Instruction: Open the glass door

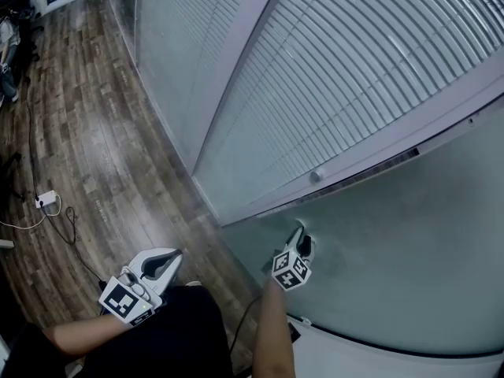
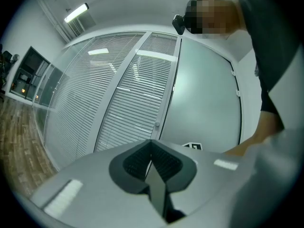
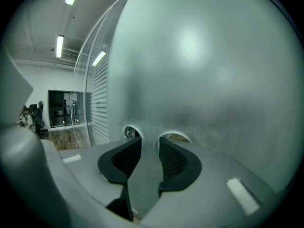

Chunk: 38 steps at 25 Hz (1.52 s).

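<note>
We are holding our right claw (image 1: 302,239) (image 3: 149,144), jaws parted around nothing, tips seemingly touching the frosted pale-green glass door (image 1: 409,235) (image 3: 199,70) straight ahead; pushing, they could skid on smooth glass. Our left claw (image 1: 172,257) (image 2: 152,145) is hanging closed, empty.

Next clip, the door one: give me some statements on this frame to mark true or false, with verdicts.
1. The right tongs point at the frosted glass door. True.
2. The left tongs stand wide open. False: their tips are together, with nothing held.
3. The floor is carpeted. False: it is wood planking.
4. Slatted blinds run alongside the door. True.
5. The right tongs grip a handle. False: they are open, with nothing between them.
</note>
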Tool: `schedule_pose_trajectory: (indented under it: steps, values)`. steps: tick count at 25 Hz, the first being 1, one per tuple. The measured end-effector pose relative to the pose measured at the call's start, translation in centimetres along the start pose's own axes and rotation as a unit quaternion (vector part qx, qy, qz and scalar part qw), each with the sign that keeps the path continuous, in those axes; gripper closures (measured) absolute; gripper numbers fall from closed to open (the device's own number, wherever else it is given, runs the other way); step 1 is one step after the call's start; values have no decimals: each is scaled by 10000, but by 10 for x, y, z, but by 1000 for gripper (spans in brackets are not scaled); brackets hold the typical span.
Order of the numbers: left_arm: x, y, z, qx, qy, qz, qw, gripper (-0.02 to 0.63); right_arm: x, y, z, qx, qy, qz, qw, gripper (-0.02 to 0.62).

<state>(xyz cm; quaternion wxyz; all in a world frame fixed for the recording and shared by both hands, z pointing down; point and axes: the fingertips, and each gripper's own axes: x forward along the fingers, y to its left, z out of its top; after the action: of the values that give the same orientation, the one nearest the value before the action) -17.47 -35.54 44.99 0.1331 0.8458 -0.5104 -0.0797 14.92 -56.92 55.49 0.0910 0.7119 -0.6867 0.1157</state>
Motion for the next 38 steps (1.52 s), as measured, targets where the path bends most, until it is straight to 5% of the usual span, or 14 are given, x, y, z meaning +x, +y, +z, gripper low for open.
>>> schedule_pose_trajectory:
  steps: [27, 38]
  values:
    - [40, -33, -8, -276, 229, -973, 9946, 607, -65, 36, -8, -83, -93, 375, 9992, 477]
    - [44, -69, 0, 340, 143, -1285, 9910, 607, -89, 42, -19, 53, 57, 563, 9984, 477]
